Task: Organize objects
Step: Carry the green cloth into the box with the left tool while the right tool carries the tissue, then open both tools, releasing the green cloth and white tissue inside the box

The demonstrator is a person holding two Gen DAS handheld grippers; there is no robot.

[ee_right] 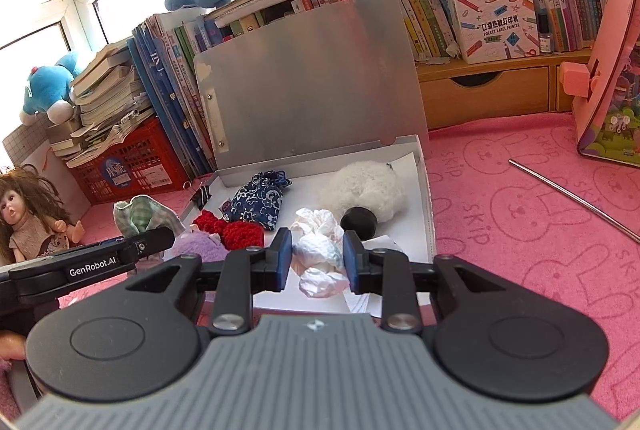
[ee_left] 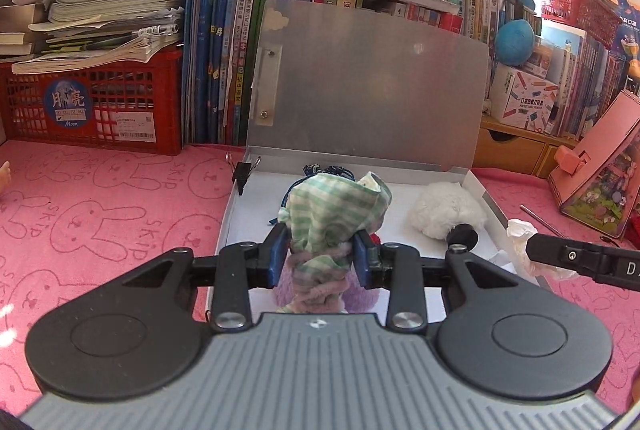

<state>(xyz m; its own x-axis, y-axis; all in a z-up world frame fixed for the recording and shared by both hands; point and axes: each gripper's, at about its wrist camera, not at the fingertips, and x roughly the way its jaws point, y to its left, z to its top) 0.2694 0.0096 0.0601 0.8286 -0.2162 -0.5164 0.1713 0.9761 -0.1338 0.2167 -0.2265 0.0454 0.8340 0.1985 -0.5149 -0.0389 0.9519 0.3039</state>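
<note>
An open white box point(ee_left: 236, 197) with a raised grey lid point(ee_left: 372, 85) lies on the pink mat. My left gripper point(ee_left: 322, 250) is shut on a green checked cloth pouch point(ee_left: 336, 213) and holds it over the box's near left side. My right gripper point(ee_right: 316, 254) is shut on a crumpled white tissue point(ee_right: 320, 250) above the box's front point(ee_right: 430, 213). Inside the box lie a white fluffy toy point(ee_right: 364, 189), a blue floral pouch point(ee_right: 258, 201), a red knitted piece point(ee_right: 232, 230) and a black round object point(ee_right: 359, 222). A purple plush point(ee_right: 198, 248) sits under the left gripper.
A doll point(ee_right: 28, 218) sits at the left. A metal rod point(ee_right: 572, 199) lies on the mat point(ee_left: 100, 213) to the right. A pink stand point(ee_left: 600, 173) is at the far right. A red crate point(ee_left: 92, 101), books and plush toys line the back.
</note>
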